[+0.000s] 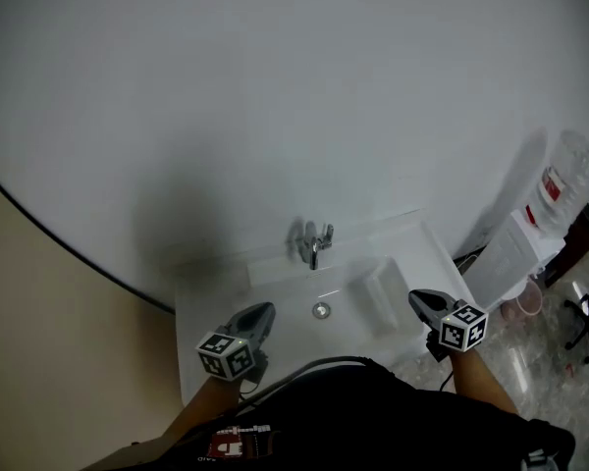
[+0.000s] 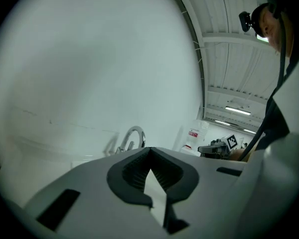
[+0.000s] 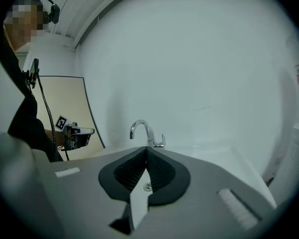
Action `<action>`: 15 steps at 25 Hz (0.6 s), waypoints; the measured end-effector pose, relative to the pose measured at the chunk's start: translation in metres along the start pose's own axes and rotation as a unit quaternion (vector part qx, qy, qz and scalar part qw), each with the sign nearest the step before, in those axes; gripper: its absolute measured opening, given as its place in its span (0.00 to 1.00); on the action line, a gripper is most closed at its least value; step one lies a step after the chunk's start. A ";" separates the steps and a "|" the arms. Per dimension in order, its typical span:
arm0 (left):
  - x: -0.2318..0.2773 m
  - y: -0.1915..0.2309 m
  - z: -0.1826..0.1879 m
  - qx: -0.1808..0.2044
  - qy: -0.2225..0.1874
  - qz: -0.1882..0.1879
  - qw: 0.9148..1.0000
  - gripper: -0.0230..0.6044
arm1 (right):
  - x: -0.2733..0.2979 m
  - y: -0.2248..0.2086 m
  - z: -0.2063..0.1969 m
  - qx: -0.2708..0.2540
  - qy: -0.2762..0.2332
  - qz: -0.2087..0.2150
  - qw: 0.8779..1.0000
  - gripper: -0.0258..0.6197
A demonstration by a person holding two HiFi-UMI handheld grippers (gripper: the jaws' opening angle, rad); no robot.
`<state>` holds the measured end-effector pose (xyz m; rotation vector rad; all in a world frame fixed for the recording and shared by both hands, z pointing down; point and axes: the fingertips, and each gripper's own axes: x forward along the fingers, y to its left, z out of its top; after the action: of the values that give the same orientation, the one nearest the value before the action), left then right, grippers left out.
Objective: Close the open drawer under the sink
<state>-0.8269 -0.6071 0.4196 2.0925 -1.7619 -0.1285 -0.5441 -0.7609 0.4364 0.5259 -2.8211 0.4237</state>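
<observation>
A white sink (image 1: pixel 275 307) with a chrome faucet (image 1: pixel 315 245) stands against the white wall. The drawer under it shows in no view; my body hides the space below the sink's front edge. My left gripper (image 1: pixel 258 314) hovers over the sink's front left part, shut with nothing in it. My right gripper (image 1: pixel 419 299) hangs over the sink's right edge, also shut and empty. In the left gripper view the left gripper (image 2: pixel 149 149) points at the faucet (image 2: pixel 132 137). In the right gripper view the right gripper (image 3: pixel 145 148) points at the faucet (image 3: pixel 144 131).
A drain (image 1: pixel 321 310) sits in the basin's middle. A water dispenser (image 1: pixel 560 189) with a white bin (image 1: pixel 501 258) and a pink bucket (image 1: pixel 527 297) stands on the floor to the right. A beige panel (image 1: pixel 39 341) runs along the left.
</observation>
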 end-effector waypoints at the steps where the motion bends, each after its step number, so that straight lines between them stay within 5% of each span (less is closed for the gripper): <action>1: -0.002 -0.001 -0.001 -0.004 -0.006 0.019 1.000 0.04 | 0.006 -0.005 0.000 -0.002 0.004 0.019 1.000 0.04; 10: -0.014 -0.036 0.002 -0.029 -0.056 0.123 0.990 0.04 | 0.045 -0.053 0.015 -0.008 0.031 0.114 0.993 0.04; 15: -0.035 -0.025 0.008 -0.027 -0.068 0.135 0.988 0.04 | 0.073 -0.054 0.038 0.005 0.005 0.099 0.995 0.04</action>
<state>-0.8136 -0.5718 0.3974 1.8244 -2.0798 -0.2441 -0.5966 -0.8439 0.4343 0.2466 -2.8727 0.4773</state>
